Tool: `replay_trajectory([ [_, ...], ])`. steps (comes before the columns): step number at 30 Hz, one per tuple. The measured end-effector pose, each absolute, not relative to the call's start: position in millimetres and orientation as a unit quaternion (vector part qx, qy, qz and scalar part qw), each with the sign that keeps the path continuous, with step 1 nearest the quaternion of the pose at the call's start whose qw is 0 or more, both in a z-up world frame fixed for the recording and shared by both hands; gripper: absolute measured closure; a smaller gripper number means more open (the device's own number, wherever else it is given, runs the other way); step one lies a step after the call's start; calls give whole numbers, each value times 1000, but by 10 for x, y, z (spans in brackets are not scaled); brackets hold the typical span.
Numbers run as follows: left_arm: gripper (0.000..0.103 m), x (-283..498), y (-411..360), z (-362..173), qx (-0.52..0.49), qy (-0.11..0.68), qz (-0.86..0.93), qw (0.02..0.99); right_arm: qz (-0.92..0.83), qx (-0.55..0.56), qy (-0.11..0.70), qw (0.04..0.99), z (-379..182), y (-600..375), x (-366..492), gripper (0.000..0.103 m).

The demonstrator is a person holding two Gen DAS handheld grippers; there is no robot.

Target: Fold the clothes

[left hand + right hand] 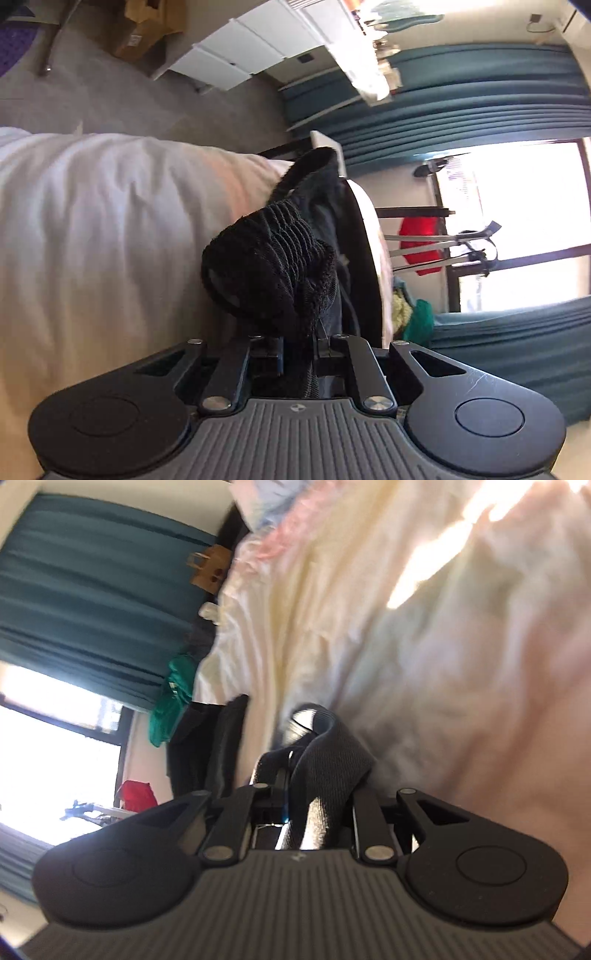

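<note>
Both clamped on cloth and holding it off the bed (92, 229): the left claw (295, 332) pinching a bunched, ribbed black edge of the black garment (273, 258), probably a waistband or cuff, the right claw (317, 797) gripping a fold of dark grey woven fabric (332, 760) with the jaws drawn in narrow around it. Probably two ends of one garment, though neither view showing the cloth joining. Hanging above or against the pale sheet rather than lying flat on it, so nothing here reading as a finished fold; no neat folded piece showing in either view. Fitting either a spreading-out ahead of a fold or a carrying-over of one edge midway through folding, with the pictures not settling which. Also remaining, by the look of it, other clothes: a green item (173, 701) and more dark cloth (207, 749) heaped near the bed's far edge by the teal curtain (85, 590). Running away from the left claw toward the window in the left wrist view, the long axis lying roughly along that claw's line of sight, the ribbed end nearest the camera and the rest trailing beyond; full length and true heading hidden by bunching.
</note>
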State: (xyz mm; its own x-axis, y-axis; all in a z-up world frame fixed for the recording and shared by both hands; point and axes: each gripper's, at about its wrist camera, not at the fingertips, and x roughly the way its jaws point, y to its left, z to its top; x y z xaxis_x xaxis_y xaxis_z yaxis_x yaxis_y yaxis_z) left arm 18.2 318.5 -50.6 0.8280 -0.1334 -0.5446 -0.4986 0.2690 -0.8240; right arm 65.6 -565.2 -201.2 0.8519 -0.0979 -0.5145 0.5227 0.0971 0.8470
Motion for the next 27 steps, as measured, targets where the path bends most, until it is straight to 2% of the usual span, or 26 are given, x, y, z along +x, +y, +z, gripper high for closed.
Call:
replay_trajectory([
  [3,88,322,3230,-537,-558,283,138,768,-198,728,142,641,-2308,-5673,428,62],
  [5,87,354,3211,-487,-538,286,140,781,-205,738,125,631,-2292,-5674,336,57],
  [7,86,369,3124,-465,-509,292,145,797,-218,726,100,644,-2188,-5674,274,42],
  [8,86,372,3072,-456,-495,295,148,804,-217,724,92,648,-2169,-5687,274,28],
  [9,86,374,3041,-439,-486,297,150,808,-216,722,83,652,-2151,-5701,274,20],
  [13,86,317,3018,-501,-487,300,157,805,-211,731,92,643,-2251,-5839,392,20],
  [15,85,334,3007,-515,-484,303,159,805,-205,703,106,673,-2218,-5958,549,21],
  [16,85,343,2999,-522,-481,304,160,806,-199,680,119,696,-2179,-6025,648,23],
  [17,85,362,2991,-539,-478,305,161,808,-193,654,132,719,-2133,-6087,749,30],
  [20,84,462,2974,-617,-469,308,167,811,-192,543,167,800,-1967,-6138,1056,32],
  [22,84,499,2955,-619,-460,310,171,814,-177,522,194,812,-2029,-6172,1252,50],
  [24,84,507,2932,-604,-452,312,174,817,-161,524,228,805,-2141,-6178,1408,76],
  [25,84,510,2920,-597,-448,313,175,819,-155,523,239,804,-2173,-6177,1467,83],
  [26,84,513,2911,-594,-445,314,176,820,-156,512,216,817,-2080,-6152,1427,92],
  [27,84,517,2905,-592,-443,314,176,821,-156,500,194,829,-1987,-6128,1387,95],
])
